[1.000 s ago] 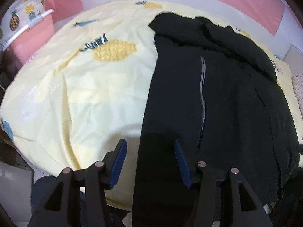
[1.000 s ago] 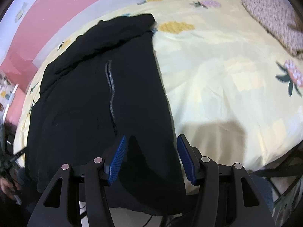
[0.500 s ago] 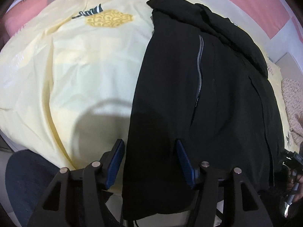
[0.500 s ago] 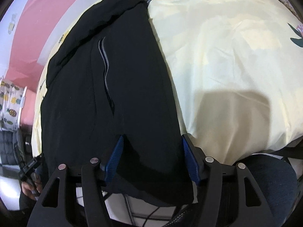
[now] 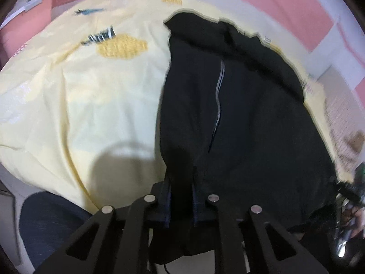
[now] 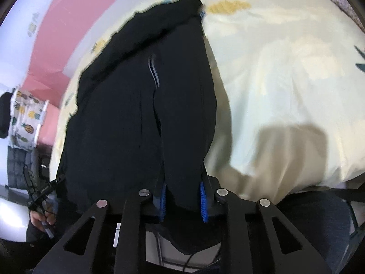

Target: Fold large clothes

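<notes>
1. At the far left of my left-hand view a pink wall [image 5: 29, 25] rises behind the bed, with a white rail crossing it.
2. The yellow bedsheet [image 5: 79, 105] fills the left half of that view; a pineapple print [image 5: 122, 48] sits on it toward the far side, left of the garment.
3. Near the lower left edge, my leg in dark blue trousers [image 5: 52, 223] shows below the hanging edge of the sheet.
4. My left gripper [image 5: 181, 182] is clamped on the near left part of the black jacket [image 5: 251, 125]; a bunched fold of black cloth sits between the pads, which have come almost together.
5. The jacket lies lengthwise on the bed, its near hem toward me and its far end toward the wall, with a grey zipper [image 5: 219, 96] running down its middle.
6. In my right-hand view the jacket [image 6: 118, 118] fills the left and centre, and the sheet [image 6: 285, 68] spreads to the right.
7. My right gripper [image 6: 182, 189] is closing on the jacket's near right part; the blue pads [image 6: 202, 196] press a thick fold of cloth between them.
8. At the far right of that view a patterned pillow [image 6: 346, 2] lies at the edge of the bed.
</notes>
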`<state>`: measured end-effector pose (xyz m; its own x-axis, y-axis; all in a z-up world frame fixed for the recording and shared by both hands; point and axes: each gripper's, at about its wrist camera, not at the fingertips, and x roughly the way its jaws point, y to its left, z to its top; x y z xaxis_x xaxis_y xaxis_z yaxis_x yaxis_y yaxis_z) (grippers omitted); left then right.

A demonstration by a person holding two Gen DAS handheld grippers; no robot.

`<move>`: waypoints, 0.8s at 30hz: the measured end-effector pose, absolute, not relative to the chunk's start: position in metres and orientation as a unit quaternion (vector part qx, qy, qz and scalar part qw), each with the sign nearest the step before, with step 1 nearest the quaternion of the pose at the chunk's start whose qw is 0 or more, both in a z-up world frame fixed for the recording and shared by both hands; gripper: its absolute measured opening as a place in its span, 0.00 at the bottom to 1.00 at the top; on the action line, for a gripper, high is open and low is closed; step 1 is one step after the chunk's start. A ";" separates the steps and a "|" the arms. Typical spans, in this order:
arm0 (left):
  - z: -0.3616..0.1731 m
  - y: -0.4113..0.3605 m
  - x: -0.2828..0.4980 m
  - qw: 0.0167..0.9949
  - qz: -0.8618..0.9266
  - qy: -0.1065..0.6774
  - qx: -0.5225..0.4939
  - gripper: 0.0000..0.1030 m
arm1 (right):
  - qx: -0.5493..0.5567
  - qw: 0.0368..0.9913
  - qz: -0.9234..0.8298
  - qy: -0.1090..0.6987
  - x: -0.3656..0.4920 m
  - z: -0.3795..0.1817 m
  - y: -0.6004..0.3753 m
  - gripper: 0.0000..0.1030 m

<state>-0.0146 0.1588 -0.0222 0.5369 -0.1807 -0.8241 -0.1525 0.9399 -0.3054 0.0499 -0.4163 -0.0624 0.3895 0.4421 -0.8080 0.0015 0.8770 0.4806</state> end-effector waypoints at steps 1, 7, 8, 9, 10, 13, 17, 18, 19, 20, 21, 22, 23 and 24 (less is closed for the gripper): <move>-0.016 0.165 -0.016 0.864 -0.013 0.469 -0.182 0.14 | 0.211 0.810 0.141 0.529 0.049 -0.058 -0.418 0.22; 0.014 0.176 -0.019 0.883 -0.021 0.420 -0.211 0.13 | 0.211 0.826 0.157 0.498 0.049 -0.036 -0.422 0.21; 0.016 0.178 -0.020 0.883 -0.021 0.417 -0.214 0.13 | 0.212 0.828 0.159 0.495 0.049 -0.035 -0.424 0.21; 0.017 0.178 -0.021 0.885 -0.022 0.413 -0.215 0.13 | 0.213 0.830 0.160 0.491 0.049 -0.033 -0.426 0.21; 0.020 0.178 -0.022 0.886 -0.023 0.408 -0.219 0.13 | 0.213 0.831 0.161 0.488 0.049 -0.031 -0.427 0.21; 0.025 0.183 -0.025 0.889 -0.025 0.395 -0.230 0.13 | 0.224 0.834 0.167 0.476 0.053 -0.023 -0.424 0.21; 0.041 0.188 -0.017 0.895 -0.027 0.374 -0.241 0.13 | 0.236 0.841 0.174 0.454 0.058 -0.008 -0.423 0.21; 0.046 0.190 -0.015 0.897 -0.028 0.368 -0.245 0.13 | 0.239 0.843 0.177 0.448 0.060 -0.003 -0.423 0.21; 0.050 0.192 -0.015 0.899 -0.029 0.362 -0.247 0.13 | 0.241 0.845 0.180 0.441 0.063 0.001 -0.424 0.21; 0.053 0.193 -0.013 0.901 -0.028 0.355 -0.248 0.13 | 0.244 0.847 0.183 0.435 0.065 0.006 -0.425 0.21; 0.059 0.194 -0.009 0.903 -0.029 0.349 -0.251 0.13 | 0.247 0.849 0.186 0.429 0.069 0.010 -0.425 0.21; 0.063 0.195 -0.005 0.904 -0.030 0.342 -0.253 0.13 | 0.250 0.850 0.190 0.423 0.074 0.015 -0.425 0.21; 0.068 0.197 -0.001 0.906 -0.031 0.336 -0.257 0.13 | 0.250 0.851 0.192 0.419 0.077 0.019 -0.425 0.21; 0.074 0.199 0.004 0.908 -0.031 0.329 -0.259 0.13 | 0.250 0.853 0.194 0.415 0.082 0.024 -0.424 0.21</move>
<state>0.0040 0.1988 0.0736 0.7818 -0.2271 -0.5807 -0.1134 0.8639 -0.4906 0.0821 -0.4241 0.0239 0.5800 0.5394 -0.6104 -0.1238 0.7991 0.5884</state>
